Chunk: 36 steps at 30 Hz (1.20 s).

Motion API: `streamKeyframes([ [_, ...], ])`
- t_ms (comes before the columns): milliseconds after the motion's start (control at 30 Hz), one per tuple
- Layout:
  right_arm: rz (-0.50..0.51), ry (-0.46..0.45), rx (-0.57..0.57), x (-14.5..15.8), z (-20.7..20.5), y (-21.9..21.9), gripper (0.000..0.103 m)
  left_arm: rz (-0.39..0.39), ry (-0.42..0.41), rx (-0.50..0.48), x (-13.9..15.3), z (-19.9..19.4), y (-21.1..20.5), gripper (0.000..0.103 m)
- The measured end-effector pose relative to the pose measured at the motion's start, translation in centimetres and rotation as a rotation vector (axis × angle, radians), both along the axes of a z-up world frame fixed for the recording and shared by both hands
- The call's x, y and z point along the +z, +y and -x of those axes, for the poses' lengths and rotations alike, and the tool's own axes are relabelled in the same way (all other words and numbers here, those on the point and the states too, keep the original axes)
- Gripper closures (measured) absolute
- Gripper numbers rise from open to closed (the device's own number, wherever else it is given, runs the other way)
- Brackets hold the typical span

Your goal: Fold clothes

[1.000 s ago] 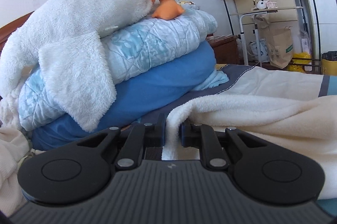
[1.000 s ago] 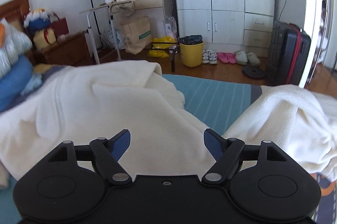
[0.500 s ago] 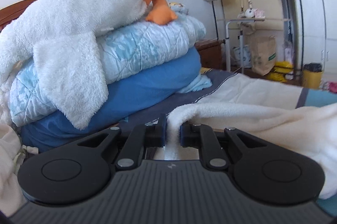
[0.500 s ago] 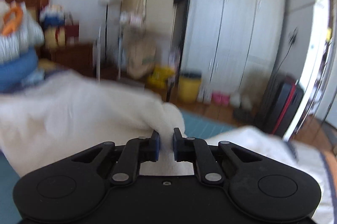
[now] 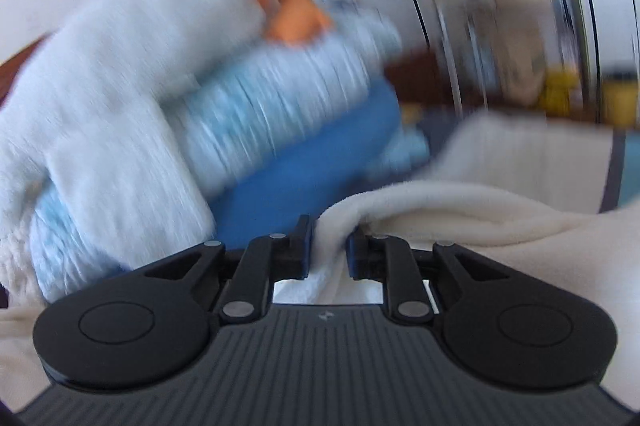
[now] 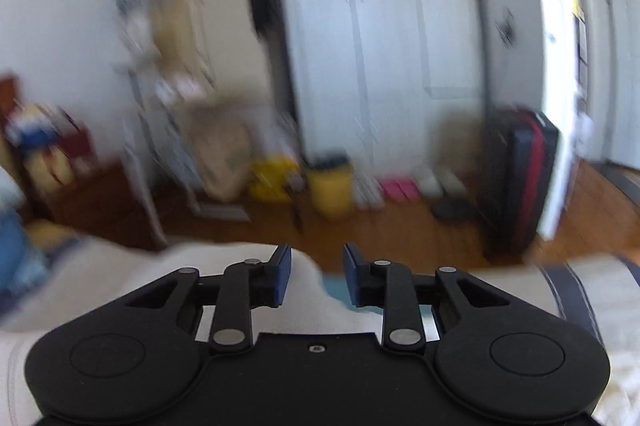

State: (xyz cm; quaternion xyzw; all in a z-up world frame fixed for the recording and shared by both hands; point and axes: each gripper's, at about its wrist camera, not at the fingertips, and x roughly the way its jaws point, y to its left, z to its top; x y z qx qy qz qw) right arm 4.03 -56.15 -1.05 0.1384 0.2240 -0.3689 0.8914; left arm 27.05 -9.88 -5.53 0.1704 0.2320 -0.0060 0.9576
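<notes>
Here, both views are smeared by motion blur. Wardrobe (image 6: 400, 46): white, filling the far wall in the right wrist view, above a wooden floor (image 6: 400, 230). Bedding pile (image 5: 240, 130): a blue layer under a pale patterned quilt, with a white fleece (image 5: 100, 106) draped over its top and an orange item (image 5: 296, 14) at the crest; it stands at the left of the left wrist view. Bed (image 5: 628, 166): its teal sheet shows at the right edge. Garment (image 5: 480, 218): cream and fleecy, lying across the bed from the lower centre to the right edge; in the right wrist view it spreads beneath and to the left of the tool (image 6: 120, 278). Suitcase (image 6: 524, 182): dark with a red stripe, upright beside the wardrobe. Bucket (image 6: 332, 194): yellow, on the floor. Left gripper (image 5: 328, 246): its fingers pinch a raised fold of the garment between them. Right gripper (image 6: 316, 274): its blue-padded fingers (image 6: 283, 274) stand apart, with nothing clamped; the garment's edge lies under the gap.
</notes>
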Motion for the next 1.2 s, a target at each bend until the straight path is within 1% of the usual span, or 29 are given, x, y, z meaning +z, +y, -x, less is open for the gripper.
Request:
streamKeyframes([
  [67, -0.032, -0.010, -0.007, -2.7, 2.0, 1.8, 0.058, 0.004, 0.058, -0.047, -3.0, 1.8, 0.1, 0.082],
  [133, -0.112, 0.010, 0.018, -3.7, 3.5, 2.8, 0.055, 0.016, 0.105, -0.097, -5.4, 3.9, 0.4, 0.081],
  [167, -0.151, -0.009, 0.031, -3.5, 4.2, 3.2, 0.055, 0.021, 0.125, -0.114, -5.8, 4.5, 0.3, 0.081],
  [200, -0.190, -0.037, 0.043, -3.2, 5.0, 3.7, 0.054, 0.051, 0.127, -0.137, -5.2, 5.2, 0.3, 0.081],
  [233, -0.241, -0.066, 0.065, -2.8, 5.5, 4.2, 0.050, 0.081, 0.127, -0.161, -4.6, 6.0, 0.2, 0.080],
  [267, -0.290, -0.096, 0.100, -2.8, 6.1, 5.0, 0.048, 0.112, 0.128, -0.184, -4.0, 6.8, 0.1, 0.077],
  [300, -0.336, -0.128, 0.137, -2.9, 6.7, 5.9, 0.042, 0.151, 0.111, -0.217, -3.2, 7.8, 0.2, 0.072],
  [333, -0.374, -0.129, 0.157, -3.5, 7.2, 7.0, 0.038, 0.185, 0.091, -0.248, -2.4, 9.0, 0.2, 0.067],
  [367, -0.409, -0.118, 0.170, -4.3, 7.6, 8.1, 0.037, 0.203, 0.078, -0.279, -1.9, 10.3, 0.1, 0.060],
  [433, -0.480, -0.096, 0.196, -6.0, 8.4, 10.4, 0.037, 0.206, 0.076, -0.345, -1.7, 12.6, -0.3, 0.059],
  [533, -0.612, -0.055, 0.254, -8.1, 8.8, 12.7, 0.037, 0.206, 0.132, -0.492, -2.3, 15.8, -1.4, 0.059],
  [567, -0.639, -0.043, 0.276, -8.5, 8.7, 13.2, 0.037, 0.215, 0.165, -0.543, -2.6, 16.7, -1.9, 0.059],
  [600, -0.647, -0.030, 0.293, -8.7, 8.5, 13.7, 0.036, 0.230, 0.188, -0.591, -2.7, 17.4, -2.4, 0.059],
  [667, -0.625, 0.022, 0.319, -9.0, 7.4, 14.3, 0.033, 0.244, 0.214, -0.690, -3.1, 18.9, -3.6, 0.058],
  [700, -0.611, 0.051, 0.331, -9.1, 6.8, 14.5, 0.030, 0.240, 0.217, -0.745, -3.3, 19.6, -4.2, 0.055],
  [733, -0.603, 0.083, 0.331, -9.5, 6.2, 14.7, 0.024, 0.214, 0.221, -0.809, -3.8, 20.2, -4.8, 0.052],
  [767, -0.596, 0.116, 0.327, -10.1, 5.6, 14.9, 0.021, 0.185, 0.226, -0.874, -4.4, 20.8, -5.4, 0.044],
  [800, -0.593, 0.156, 0.300, -11.0, 5.2, 15.2, 0.019, 0.155, 0.230, -0.939, -4.9, 21.4, -6.0, 0.034],
  [833, -0.591, 0.197, 0.265, -12.0, 4.9, 15.6, 0.019, 0.126, 0.234, -1.003, -5.4, 22.0, -6.7, 0.030],
  [867, -0.599, 0.234, 0.227, -13.0, 4.5, 15.7, 0.019, 0.065, 0.230, -1.045, -6.2, 22.5, -7.3, 0.029],
  [900, -0.569, 0.240, 0.207, -13.1, 4.3, 15.8, 0.017, -0.015, 0.200, -1.035, -7.4, 22.9, -8.2, 0.029],
  [933, -0.522, 0.235, 0.194, -12.8, 4.1, 15.9, 0.019, -0.080, 0.172, -1.000, -8.5, 22.9, -8.9, 0.029],
  [967, -0.475, 0.229, 0.181, -12.5, 4.0, 16.0, 0.023, -0.128, 0.166, -0.960, -9.6, 22.3, -9.5, 0.029],
  [1000, -0.428, 0.224, 0.168, -12.2, 3.8, 16.2, 0.036, -0.138, 0.182, -0.925, -10.5, 21.5, -9.9, 0.029],
  [1033, -0.368, 0.229, 0.168, -11.7, 3.8, 16.4, 0.057, -0.146, 0.201, -0.890, -11.3, 20.7, -10.3, 0.031],
  [1067, -0.332, 0.212, 0.177, -11.1, 4.2, 16.5, 0.066, -0.116, 0.181, -0.870, -10.4, 20.5, -9.9, 0.049],
  [1100, -0.309, 0.183, 0.186, -10.5, 4.7, 16.5, 0.074, -0.083, 0.159, -0.850, -9.4, 20.4, -9.4, 0.083],
  [1133, -0.287, 0.152, 0.196, -9.6, 5.3, 16.6, 0.077, -0.050, 0.137, -0.831, -8.3, 20.3, -9.0, 0.090],
  [1200, -0.229, 0.091, 0.218, -7.3, 6.7, 17.0, 0.078, 0.015, 0.092, -0.791, -6.3, 20.1, -8.0, 0.090],
])
